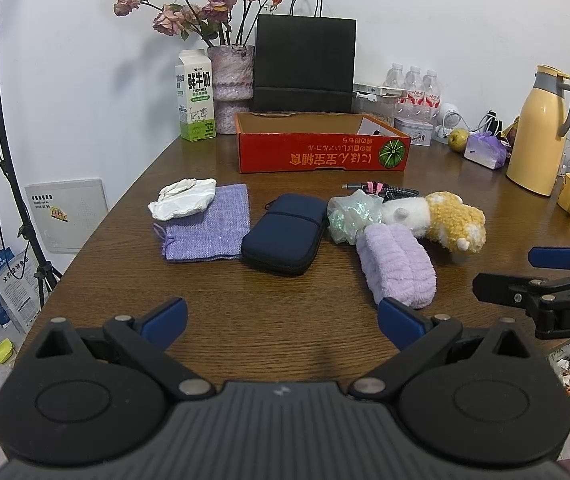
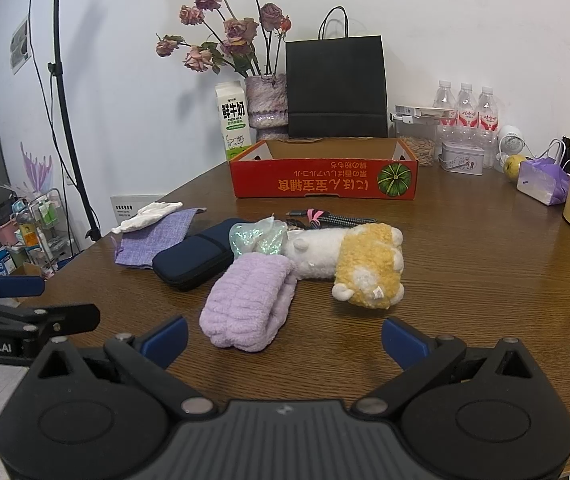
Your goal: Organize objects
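I have both claws spread wide with nothing between the pads: the left gripper hangs over bare wood at the near edge of the brown table, and the right gripper sits beside it, its blue pads flanking the near end of the rolled lilac towel without touching it. The loose things lie in a row across the middle of the table. From the left I see a crumpled white cloth resting on the back corner of a purple woven pouch, then a navy zip case just beside the pouch, then a wad of iridescent wrap touching the case's far end. The white and yellow plush toy lies on its side against the wrap, with the towel leaning up to it from the near side. A bundle of cables lies just behind the plush. Further back stands the open red cardboard box, well apart from the row.
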`<action>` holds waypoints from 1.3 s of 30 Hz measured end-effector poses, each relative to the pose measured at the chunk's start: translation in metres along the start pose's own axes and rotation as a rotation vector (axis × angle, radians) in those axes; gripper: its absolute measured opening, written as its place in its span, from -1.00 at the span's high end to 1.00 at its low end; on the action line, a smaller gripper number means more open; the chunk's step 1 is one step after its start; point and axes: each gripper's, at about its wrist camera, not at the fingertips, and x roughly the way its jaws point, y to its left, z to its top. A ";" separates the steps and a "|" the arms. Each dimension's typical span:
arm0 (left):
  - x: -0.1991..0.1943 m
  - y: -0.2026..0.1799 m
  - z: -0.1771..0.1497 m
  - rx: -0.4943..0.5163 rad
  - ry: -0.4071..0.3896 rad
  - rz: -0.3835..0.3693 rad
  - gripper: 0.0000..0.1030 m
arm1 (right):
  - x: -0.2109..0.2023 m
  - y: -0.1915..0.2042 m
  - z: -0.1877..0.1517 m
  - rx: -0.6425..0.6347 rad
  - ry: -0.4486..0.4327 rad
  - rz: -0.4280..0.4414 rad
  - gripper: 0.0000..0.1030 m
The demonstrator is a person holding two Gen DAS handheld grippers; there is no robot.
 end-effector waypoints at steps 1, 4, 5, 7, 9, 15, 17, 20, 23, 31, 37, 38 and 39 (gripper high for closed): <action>0.000 0.000 0.000 0.001 0.000 0.000 -1.00 | 0.000 0.000 0.000 0.000 0.000 0.000 -1.00; 0.000 0.000 0.000 0.000 -0.001 0.000 -1.00 | 0.000 0.000 0.000 0.000 0.001 0.001 -1.00; 0.000 0.000 0.000 0.001 -0.001 0.000 -1.00 | 0.000 0.000 0.000 -0.001 0.002 0.000 -1.00; 0.000 0.001 0.000 0.000 0.000 -0.001 -1.00 | 0.000 0.000 -0.001 -0.002 0.003 0.000 -1.00; 0.000 0.001 0.000 -0.001 -0.001 -0.001 -1.00 | 0.000 0.000 -0.001 -0.003 0.003 0.000 -1.00; 0.000 0.001 -0.001 -0.001 0.002 -0.001 -1.00 | -0.001 0.000 -0.001 -0.003 0.003 0.001 -1.00; 0.000 0.001 -0.001 -0.001 0.002 -0.001 -1.00 | -0.001 0.000 0.000 -0.003 0.003 0.000 -1.00; 0.000 0.001 -0.001 -0.001 0.001 -0.001 -1.00 | -0.001 0.000 0.000 -0.003 0.003 0.000 -1.00; 0.000 0.001 -0.001 -0.001 0.002 -0.001 -1.00 | -0.001 0.001 0.000 -0.002 0.001 -0.001 -1.00; 0.000 0.001 -0.001 -0.002 0.002 -0.001 -1.00 | -0.001 0.001 0.000 -0.004 0.002 -0.001 -1.00; 0.001 0.002 -0.003 -0.002 0.004 0.001 -1.00 | -0.001 0.001 0.000 -0.004 0.003 -0.001 -1.00; 0.001 0.002 -0.003 -0.002 0.005 0.002 -1.00 | -0.001 0.001 0.000 -0.004 0.003 -0.001 -1.00; 0.001 0.002 -0.003 -0.002 0.005 0.003 -1.00 | -0.001 0.001 0.000 -0.004 0.002 -0.001 -1.00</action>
